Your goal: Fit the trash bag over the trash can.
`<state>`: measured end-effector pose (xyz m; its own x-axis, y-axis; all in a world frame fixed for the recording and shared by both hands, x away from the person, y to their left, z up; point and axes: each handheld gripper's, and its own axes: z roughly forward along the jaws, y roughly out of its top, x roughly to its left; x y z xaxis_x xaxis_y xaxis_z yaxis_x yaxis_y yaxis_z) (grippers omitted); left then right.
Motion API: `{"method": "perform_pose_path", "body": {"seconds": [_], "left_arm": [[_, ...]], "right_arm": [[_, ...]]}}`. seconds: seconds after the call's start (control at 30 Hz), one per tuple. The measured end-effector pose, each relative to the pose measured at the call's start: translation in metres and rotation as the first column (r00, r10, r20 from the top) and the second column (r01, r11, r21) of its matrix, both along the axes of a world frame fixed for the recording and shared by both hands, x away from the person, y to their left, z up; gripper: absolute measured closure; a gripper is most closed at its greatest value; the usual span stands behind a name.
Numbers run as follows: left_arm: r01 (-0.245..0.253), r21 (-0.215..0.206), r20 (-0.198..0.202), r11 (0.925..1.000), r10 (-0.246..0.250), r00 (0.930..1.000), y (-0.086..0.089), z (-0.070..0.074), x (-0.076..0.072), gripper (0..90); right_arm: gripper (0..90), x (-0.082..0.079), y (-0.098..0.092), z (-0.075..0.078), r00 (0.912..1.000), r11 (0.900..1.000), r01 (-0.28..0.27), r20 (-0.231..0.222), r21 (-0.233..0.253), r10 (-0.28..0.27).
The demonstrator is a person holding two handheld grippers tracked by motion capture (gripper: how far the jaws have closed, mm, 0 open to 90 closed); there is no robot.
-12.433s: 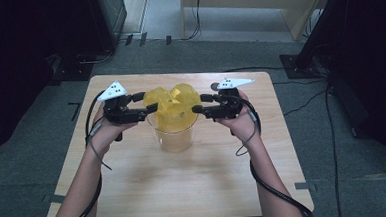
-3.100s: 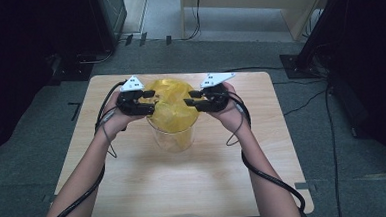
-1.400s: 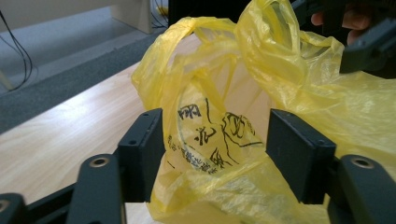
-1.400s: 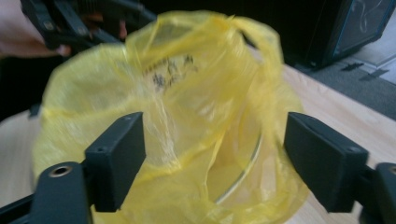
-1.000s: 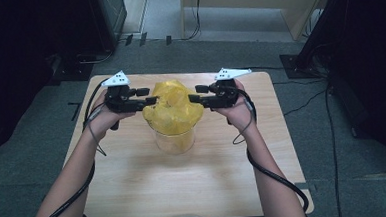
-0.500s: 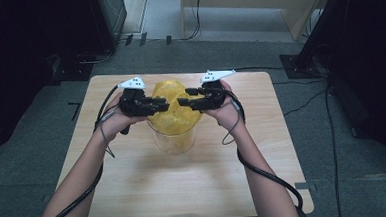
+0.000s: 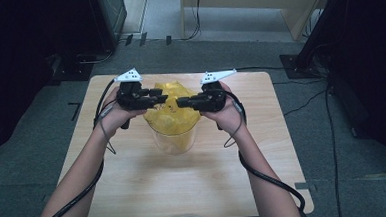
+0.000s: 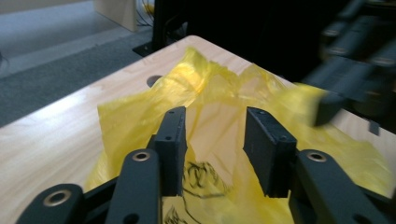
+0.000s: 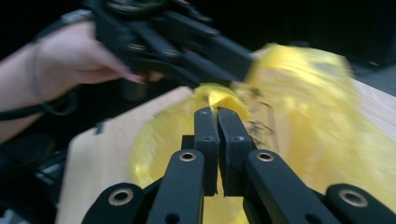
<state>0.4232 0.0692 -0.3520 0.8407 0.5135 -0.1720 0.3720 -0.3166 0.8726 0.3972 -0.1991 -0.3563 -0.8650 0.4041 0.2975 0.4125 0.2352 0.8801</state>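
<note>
A grey carpeted floor [image 7: 43, 161] with dark equipment stands and loose cables surrounds a light wooden table with rounded corners [image 7: 135, 191], seen from above. Near the middle of the table, toward its far half, stands a clear cylindrical plastic container [image 7: 175, 139], upright. A thin, crinkled yellow plastic bag with black print [image 7: 174, 114] sits in its mouth and billows up and over the rim. The person's two forearms come in from the near edge, each hand holding a black gripper at the bag's top, one on either side. The left gripper [image 8: 215, 140] has its jaws spread apart, with yellow film showing in the gap between them; whether either jaw touches the bag cannot be told. The right gripper [image 9: 217, 140] has its jaws pressed together, pinching a fold of the bag at their tips. In the right gripper view the left gripper appears blurred above the bag.
</note>
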Motion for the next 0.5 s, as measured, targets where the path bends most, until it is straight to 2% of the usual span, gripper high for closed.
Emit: {"method": "perform_pose_path", "body": {"seconds": [0.07, 0.13, 0.17, 0.27, 0.33, 0.4, 0.43, 0.5], "left_arm": [[-0.007, 0.011, 0.005, 0.9999, 0.006, 1.0000, -0.003, -0.001, 0.002, 58.1], [0.000, 0.029, -0.015, 0.9996, 0.000, 0.9999, -0.006, -0.003, 0.005, 57.9], [0.041, 0.052, -0.059, 0.9978, -0.038, 0.9976, -0.010, -0.007, 0.005, 57.7], [0.125, 0.072, -0.087, 0.9895, -0.119, 0.9891, -0.014, -0.011, 0.000, 57.7], [0.154, 0.067, -0.098, 0.9859, -0.147, 0.9843, -0.014, -0.012, -0.004, 59.1], [0.183, 0.051, -0.116, 0.9818, -0.176, 0.9775, -0.011, -0.012, -0.007, 59.3], [0.191, 0.046, -0.128, 0.9805, -0.184, 0.9746, -0.009, -0.012, -0.008, 59.3], [0.192, 0.051, -0.126, 0.9801, -0.184, 0.9748, -0.006, -0.012, -0.010, 59.3]], "right_arm": [[88.6, -0.004, 0.002, 0.004, 0.9997, 1.000, -0.025, 0.002, 0.015, 0.025], [88.8, -0.008, 0.004, 0.009, 0.9988, 0.998, -0.048, 0.006, 0.040, 0.048], [88.7, -0.010, 0.004, 0.015, 0.9983, 0.996, -0.057, 0.015, 0.061, 0.056], [87.7, -0.010, 0.002, 0.019, 0.9990, 0.998, -0.039, 0.024, 0.054, 0.037], [81.0, -0.008, -0.001, 0.020, 0.9997, 0.999, -0.019, 0.016, 0.044, 0.018], [68.3, -0.006, -0.004, 0.019, 0.9996, 0.999, 0.007, 0.027, 0.040, -0.008], [66.1, -0.005, -0.006, 0.019, 0.9995, 0.999, 0.017, 0.027, 0.044, -0.018], [62.4, -0.003, -0.012, 0.021, 0.9986, 0.997, 0.039, 0.032, 0.060, -0.041]]}}
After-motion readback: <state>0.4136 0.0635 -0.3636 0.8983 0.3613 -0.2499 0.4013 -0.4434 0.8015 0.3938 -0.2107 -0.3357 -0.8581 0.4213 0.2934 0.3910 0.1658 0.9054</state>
